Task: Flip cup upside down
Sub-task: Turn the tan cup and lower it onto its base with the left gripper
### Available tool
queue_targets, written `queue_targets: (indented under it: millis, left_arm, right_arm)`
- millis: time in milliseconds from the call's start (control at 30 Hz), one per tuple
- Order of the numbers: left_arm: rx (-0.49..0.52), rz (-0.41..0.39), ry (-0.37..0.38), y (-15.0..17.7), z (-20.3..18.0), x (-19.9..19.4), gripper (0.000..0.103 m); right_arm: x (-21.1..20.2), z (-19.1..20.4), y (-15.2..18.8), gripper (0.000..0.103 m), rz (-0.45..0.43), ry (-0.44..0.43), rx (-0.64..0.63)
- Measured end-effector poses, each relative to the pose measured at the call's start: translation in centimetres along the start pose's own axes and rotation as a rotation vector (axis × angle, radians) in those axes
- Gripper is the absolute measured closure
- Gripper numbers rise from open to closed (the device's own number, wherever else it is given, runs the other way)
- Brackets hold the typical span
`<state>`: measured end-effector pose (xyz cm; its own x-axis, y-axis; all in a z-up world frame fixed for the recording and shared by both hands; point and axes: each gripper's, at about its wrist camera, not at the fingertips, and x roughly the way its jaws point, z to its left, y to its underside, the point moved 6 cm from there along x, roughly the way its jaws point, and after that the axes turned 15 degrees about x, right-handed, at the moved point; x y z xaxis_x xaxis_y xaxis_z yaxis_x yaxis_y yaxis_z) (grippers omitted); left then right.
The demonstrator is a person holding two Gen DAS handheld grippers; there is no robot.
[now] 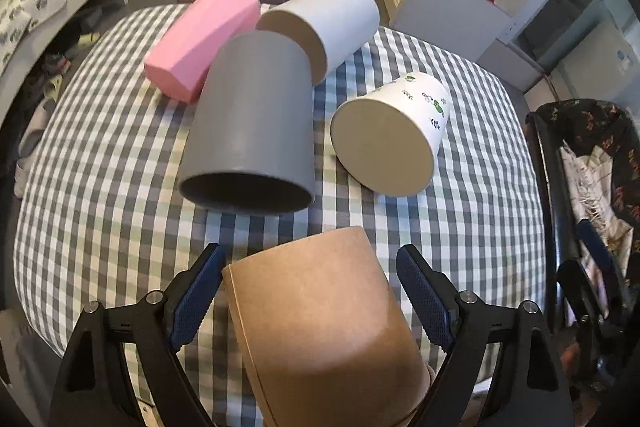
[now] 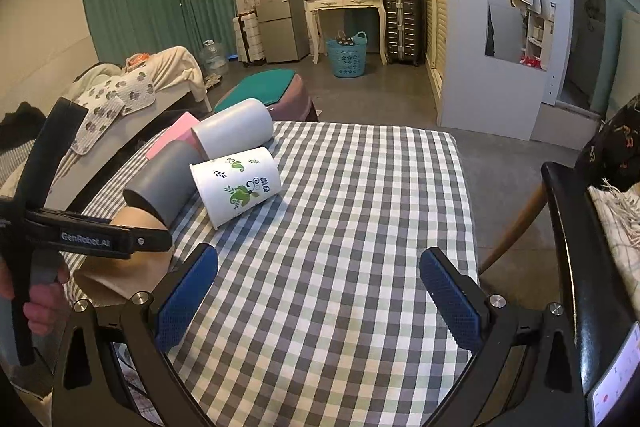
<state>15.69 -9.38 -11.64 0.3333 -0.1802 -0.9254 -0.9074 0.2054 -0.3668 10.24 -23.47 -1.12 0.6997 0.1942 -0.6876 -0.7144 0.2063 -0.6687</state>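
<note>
Four cups [image 1: 256, 123] (all toppled) crowd brown cup [image 1: 320, 319].

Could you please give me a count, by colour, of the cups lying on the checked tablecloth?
Pink cup: 1
Plain white cup: 1
Grey cup: 1
White cup with green leaf print: 1
Brown paper cup, between the open fingers of the left gripper: 1
Total: 5 cups

Ahead of my right gripper [image 2: 318, 301] the checked cloth [image 2: 360, 227] lay bare to its far edge. On my left the way was crowded: brown cup [image 1: 320, 311] between the spread fingers, then grey cup [image 1: 252, 123], printed cup [image 1: 392, 135], white cup [image 1: 332, 23] and pink box [image 1: 200, 43] beyond.
</note>
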Motion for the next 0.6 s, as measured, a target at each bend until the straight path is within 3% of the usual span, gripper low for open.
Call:
queue_targets:
  millis: [133,300,467,600]
  left_arm:
    - [0.001,0.004,0.043,0.5,0.5,-1.1,0.022]
    - [0.041,-0.088,0.019,1.4,0.9,-4.6,0.022]
    - [0.093,-0.263,-0.107,1.2,1.9,-9.0,0.022]
    - [0.174,-0.345,-0.249,0.8,1.8,-9.4,0.022]
  right_arm:
    - [-0.1,0.1,0.1,0.002,0.0,-0.004,0.007]
    - [-0.7,0.8,0.2,0.002,-0.011,-0.009,-0.001]
    - [-1.6,1.8,0.4,0.002,-0.027,-0.011,-0.014]
    - [-1.9,2.4,0.8,0.002,-0.028,-0.005,-0.019]
